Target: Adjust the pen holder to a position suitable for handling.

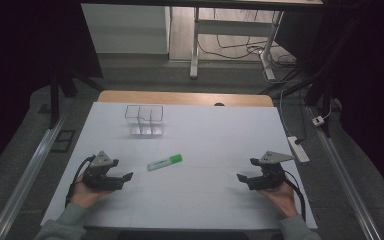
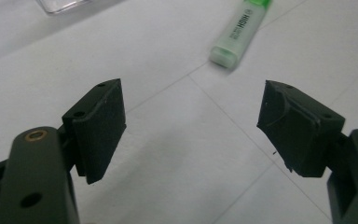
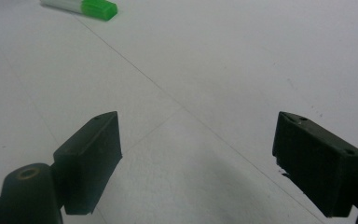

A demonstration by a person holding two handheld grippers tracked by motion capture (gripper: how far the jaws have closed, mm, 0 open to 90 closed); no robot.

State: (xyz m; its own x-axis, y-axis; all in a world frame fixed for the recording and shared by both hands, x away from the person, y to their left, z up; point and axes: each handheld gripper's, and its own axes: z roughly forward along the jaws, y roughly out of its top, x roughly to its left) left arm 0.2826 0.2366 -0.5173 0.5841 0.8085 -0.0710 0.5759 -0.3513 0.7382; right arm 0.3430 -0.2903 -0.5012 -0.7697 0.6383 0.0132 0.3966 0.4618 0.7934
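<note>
A green highlighter [image 1: 164, 162] lies flat near the middle of the white table [image 1: 205, 135], its bright green cap toward the right. Behind it, to the left, stands a clear plastic organiser [image 1: 144, 120] with compartments. My left gripper [image 1: 125, 176] rests at the front left, open and holding nothing; in the left gripper view the highlighter [image 2: 239, 32] lies ahead beyond the jaws [image 2: 191, 128]. At the front right my right gripper [image 1: 241, 177] is open too, with bare table between its jaws [image 3: 198, 154] and the highlighter's green cap [image 3: 98, 9] far off at top left.
A white power strip [image 1: 298, 148] lies on the floor beside the table's right edge. Table legs and cables [image 1: 240, 47] stand beyond the far edge. A corner of the clear organiser [image 2: 63, 4] shows in the left gripper view.
</note>
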